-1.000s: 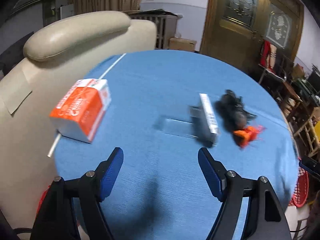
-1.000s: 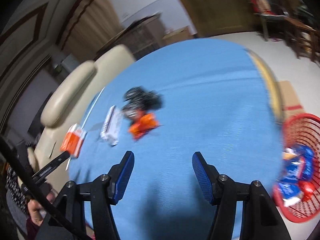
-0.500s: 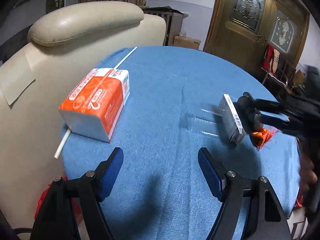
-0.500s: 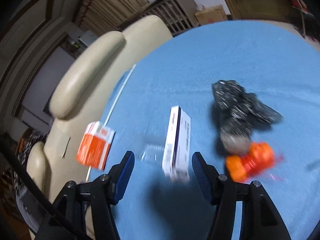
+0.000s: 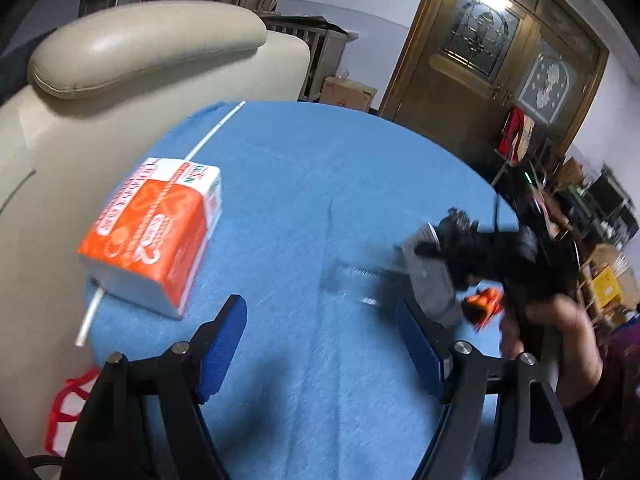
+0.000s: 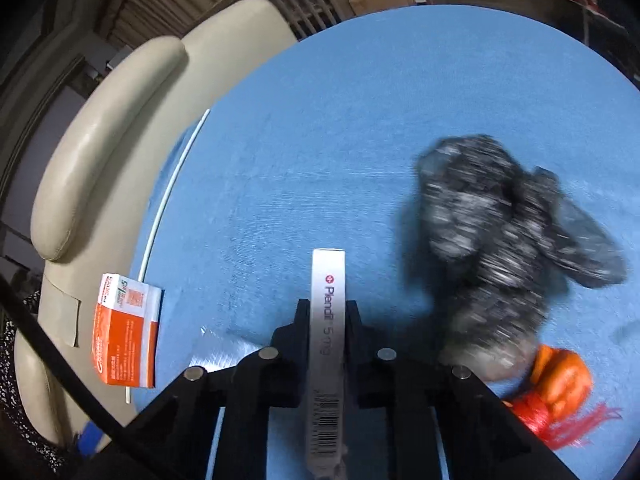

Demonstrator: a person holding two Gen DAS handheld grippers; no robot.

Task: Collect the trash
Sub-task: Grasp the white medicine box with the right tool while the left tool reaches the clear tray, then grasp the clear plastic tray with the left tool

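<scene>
On the round blue table (image 5: 320, 200) lie an orange-and-white tissue pack (image 5: 154, 230), a white medicine box (image 6: 328, 344), a crumpled black bag (image 6: 508, 240), orange mesh netting (image 6: 556, 392) and a clear plastic sleeve (image 5: 352, 280). My right gripper (image 6: 327, 316) is shut on the medicine box, which stands on edge between its jaws; it also shows in the left wrist view (image 5: 460, 256), blurred, over the box (image 5: 432, 284). My left gripper (image 5: 320, 320) is open and empty above the table, the tissue pack (image 6: 126, 336) to its left.
A cream leather armchair (image 5: 120, 60) stands against the table's far-left edge. A thin white strip (image 6: 168, 196) runs along that edge. A red basket (image 5: 68, 408) sits below at the lower left. A wooden door (image 5: 492, 60) and clutter lie beyond the table.
My right gripper moved in on the medicine box and closed on it. My left gripper drifted forward and left, staying open.
</scene>
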